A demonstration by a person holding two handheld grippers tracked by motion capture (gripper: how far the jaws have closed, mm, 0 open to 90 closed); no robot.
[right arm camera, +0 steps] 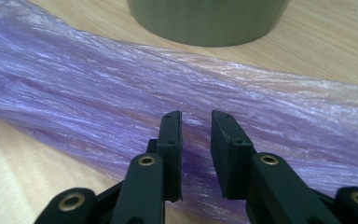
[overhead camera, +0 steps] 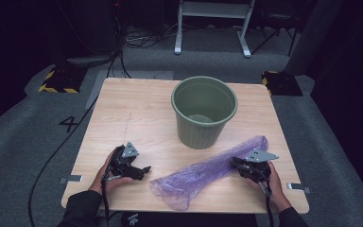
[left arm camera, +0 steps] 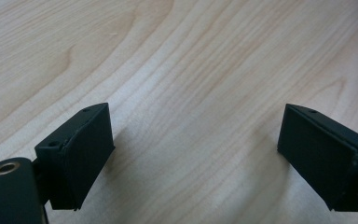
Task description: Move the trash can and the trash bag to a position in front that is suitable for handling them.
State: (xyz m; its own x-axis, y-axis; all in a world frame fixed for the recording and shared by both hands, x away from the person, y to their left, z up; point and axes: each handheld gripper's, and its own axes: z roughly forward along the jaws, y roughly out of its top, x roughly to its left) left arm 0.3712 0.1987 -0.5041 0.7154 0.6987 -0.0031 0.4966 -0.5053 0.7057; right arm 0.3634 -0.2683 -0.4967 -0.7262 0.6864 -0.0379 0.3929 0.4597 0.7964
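A: Purple plastic bag (overhead camera: 208,172), where does it lie?

B: Stretched flat across the near right part of the desk (overhead camera: 137,118), running from the near edge up toward the right side. It passes just in front of the green bucket (overhead camera: 204,111), which stands upright and open-topped near the middle of the desk.

A: And the right hand-held gripper (overhead camera: 240,165)?

B: It sits at the bag's upper right portion, its tips over the plastic. In the right gripper view (right arm camera: 196,140) the two black jaws stand close together with a narrow slot between them, purple film right behind and below them. Whether the pads already pinch the film I cannot tell; the slot looks unfilled, so I read the jaws as narrowly parted rather than clamped.

A: The left hand-held gripper (overhead camera: 139,171)?

B: Near the left front of the desk, well apart from the bag's near end. In the left gripper view (left arm camera: 196,158) its jaws are spread wide over bare wood, holding nothing.

A: The bucket's base?

B: It shows at the top of the right gripper view (right arm camera: 207,21), just beyond the bag.
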